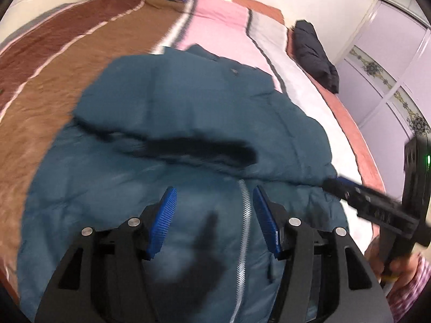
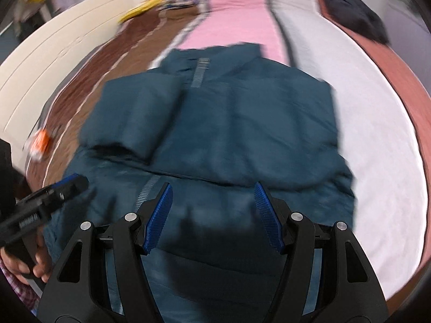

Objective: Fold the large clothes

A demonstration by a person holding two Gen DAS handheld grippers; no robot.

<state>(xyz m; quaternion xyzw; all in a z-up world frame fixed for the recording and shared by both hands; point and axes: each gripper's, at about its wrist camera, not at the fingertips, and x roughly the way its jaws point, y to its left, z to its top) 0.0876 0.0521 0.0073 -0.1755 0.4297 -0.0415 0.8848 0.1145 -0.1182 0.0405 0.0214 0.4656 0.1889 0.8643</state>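
The left gripper (image 1: 214, 210) and right gripper (image 2: 212, 207) are held spread above a teal jacket (image 2: 215, 123), nothing pinched. The jacket is laid on a bed (image 2: 377, 161) striped brown, pink and white; a wardrobe (image 1: 390, 62) is seen beyond.

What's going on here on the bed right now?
A person holding a gripper in each hand is folding a teal puffer jacket spread on a striped bedspread. Its sleeves are already folded across the front. The left gripper and right gripper are both open above the jacket's lower part, gripping nothing. A dark garment lies at the bed's far edge.
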